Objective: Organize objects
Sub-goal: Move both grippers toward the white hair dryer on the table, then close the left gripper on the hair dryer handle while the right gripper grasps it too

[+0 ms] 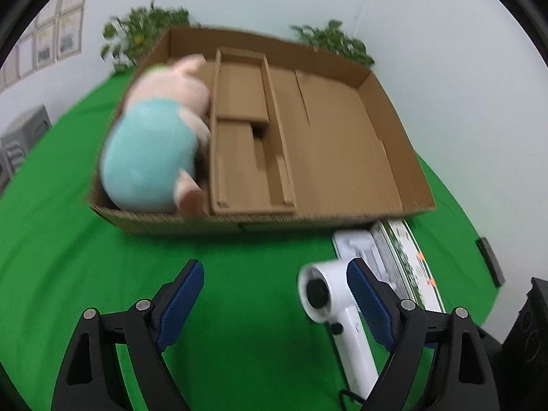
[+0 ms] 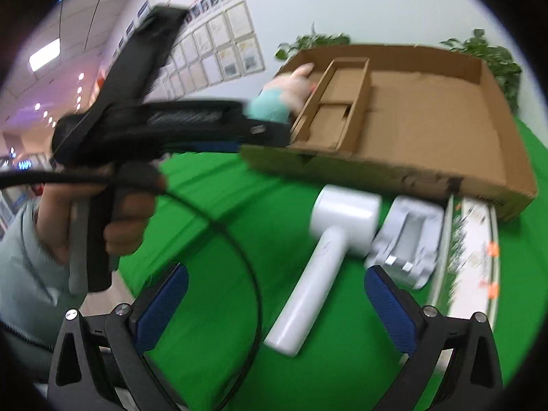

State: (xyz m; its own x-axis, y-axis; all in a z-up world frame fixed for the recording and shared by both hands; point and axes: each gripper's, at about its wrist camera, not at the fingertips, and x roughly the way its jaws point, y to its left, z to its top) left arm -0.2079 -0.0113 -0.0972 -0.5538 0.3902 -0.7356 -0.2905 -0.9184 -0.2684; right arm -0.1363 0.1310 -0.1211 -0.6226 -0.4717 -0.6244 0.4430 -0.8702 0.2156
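Observation:
A plush pig (image 1: 154, 144) in a teal shirt lies in the left compartment of the open cardboard box (image 1: 387, 102). Only part of the pig (image 2: 284, 96) shows in the right wrist view, inside the box (image 2: 376, 167). A white hair dryer (image 1: 328, 304) lies on the green cloth in front of the box, partly behind one finger of my open left gripper (image 1: 275, 281), which holds nothing. My right gripper (image 2: 276, 284) is open wide and empty, low over the cloth, with the hair dryer (image 2: 325, 257) just ahead between its fingers. A hand holds the left gripper (image 2: 260, 133) at the left.
A grey moulded tray (image 2: 407, 239) and a white printed carton (image 2: 476, 257) lie beside the dryer. A black cable (image 2: 239, 239) loops over the cloth. Potted plants (image 1: 150, 27) stand behind the box, and a black case (image 1: 527, 325) sits at the table's right edge.

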